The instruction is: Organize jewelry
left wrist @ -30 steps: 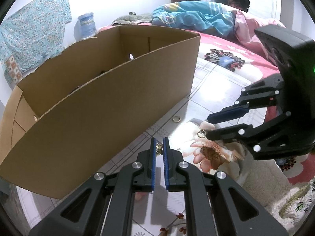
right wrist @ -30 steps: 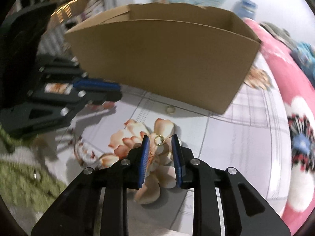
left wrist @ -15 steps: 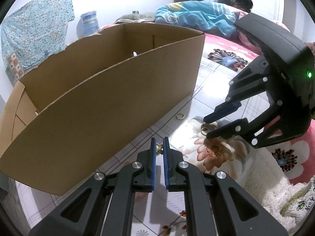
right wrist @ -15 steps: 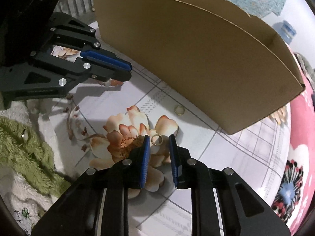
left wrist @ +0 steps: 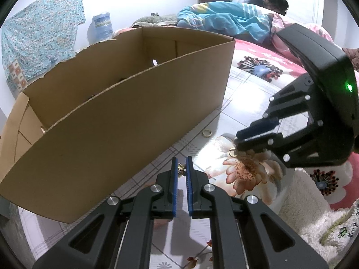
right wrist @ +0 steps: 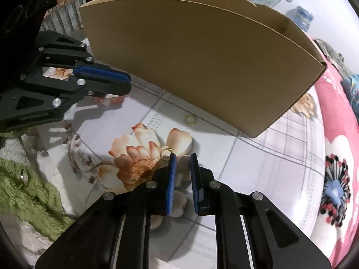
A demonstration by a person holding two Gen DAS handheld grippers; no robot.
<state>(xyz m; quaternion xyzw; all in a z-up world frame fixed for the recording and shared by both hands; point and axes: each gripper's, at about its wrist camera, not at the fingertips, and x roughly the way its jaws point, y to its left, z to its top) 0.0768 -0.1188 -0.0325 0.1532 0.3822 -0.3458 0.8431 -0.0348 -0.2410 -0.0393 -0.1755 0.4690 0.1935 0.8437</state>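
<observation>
Surface: we work over a floral bedsheet (right wrist: pixel 258 161), pale with grey check lines and a printed peach flower at frame centre; it turns pink with dark pom-pom blooms at the right edge.
Room: in the left wrist view we see a white wall, a patterned blue cloth (left wrist: pixel 42 47) hanging at upper left, a water jug (left wrist: pixel 102 28) beside it, and a person lying (left wrist: pixel 226 21) under a blue blanket along the top.
Box: an open cardboard box (left wrist: pixel 116 121) fills the left and middle of that view.
Left gripper (left wrist: pixel 181 168): our fingers stand narrow, pinching a small gold earring (left wrist: pixel 180 172) at the tips, low centre.
Right gripper (right wrist: pixel 182 157): jaws have just been closing and stand narrow; a gold ring (right wrist: pixel 166 152) lies on the flower print just outside the left fingertip, not between the pads.
Loose ring (right wrist: pixel 191 119): flat on the sheet, near the box's lower wall.
Towels: green fluffy cloth (right wrist: pixel 27 192) at lower left of the right wrist view.
Hard to make out: the box floor is hidden by its near wall; we cannot tell whether the fingertip touches the gold ring; the earring's shape is too small to read.
</observation>
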